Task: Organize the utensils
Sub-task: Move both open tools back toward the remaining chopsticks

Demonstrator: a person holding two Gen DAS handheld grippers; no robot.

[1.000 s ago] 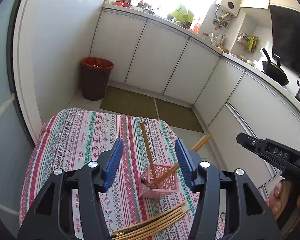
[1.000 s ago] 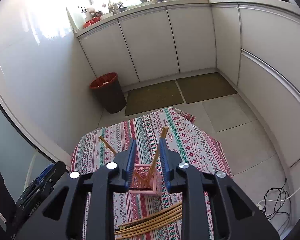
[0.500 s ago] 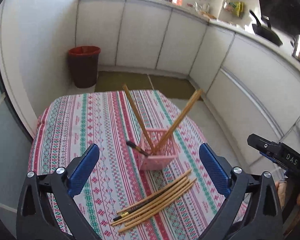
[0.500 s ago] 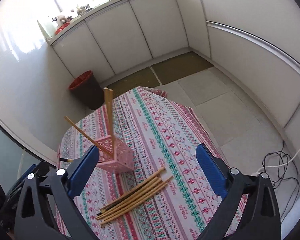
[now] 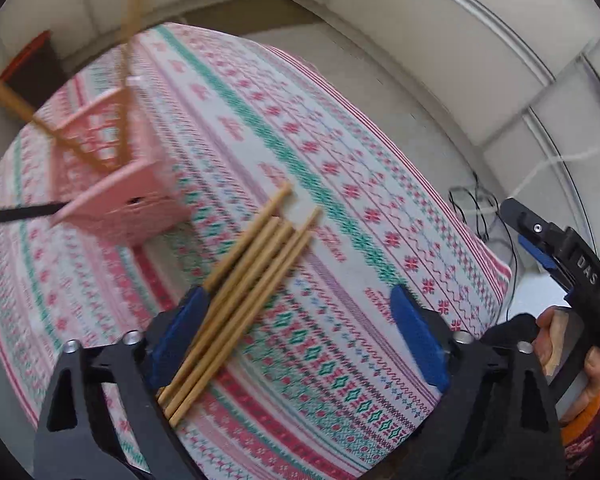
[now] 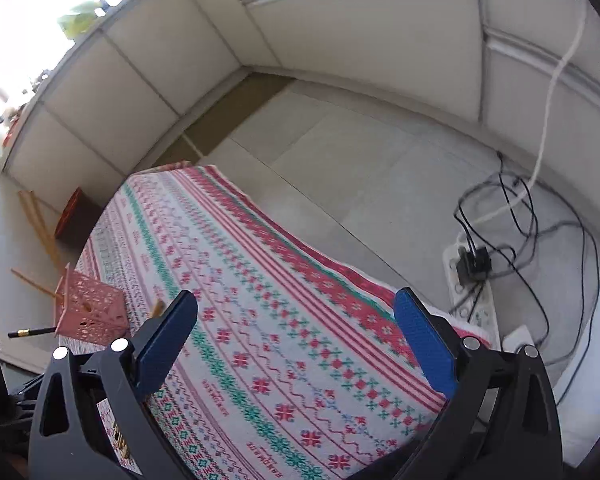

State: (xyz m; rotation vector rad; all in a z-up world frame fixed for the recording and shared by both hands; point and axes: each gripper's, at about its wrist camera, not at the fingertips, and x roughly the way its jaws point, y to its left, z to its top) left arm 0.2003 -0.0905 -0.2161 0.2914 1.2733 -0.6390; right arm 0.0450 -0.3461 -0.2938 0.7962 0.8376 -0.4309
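Note:
A pink lattice basket (image 5: 116,176) stands on the patterned tablecloth (image 5: 340,216) with wooden chopsticks (image 5: 130,32) leaning in it and a dark one poking out its side. A bundle of loose wooden chopsticks (image 5: 244,276) lies on the cloth. My left gripper (image 5: 300,304) is open just above the cloth, its left finger beside the near end of the bundle. My right gripper (image 6: 296,316) is open and empty over the cloth; the basket (image 6: 92,310) is at its far left. The right gripper's body (image 5: 572,264) shows in the left wrist view.
White cabinets (image 6: 360,32) ring the floor. A red-rimmed bin (image 5: 32,68) stands behind the table. A power strip with tangled cables (image 6: 476,268) lies on the floor to the right of the table edge.
Both grippers have swung right and down toward the cloth. The left one has come close over the loose chopsticks. Both stay wide open, as half a second ago.

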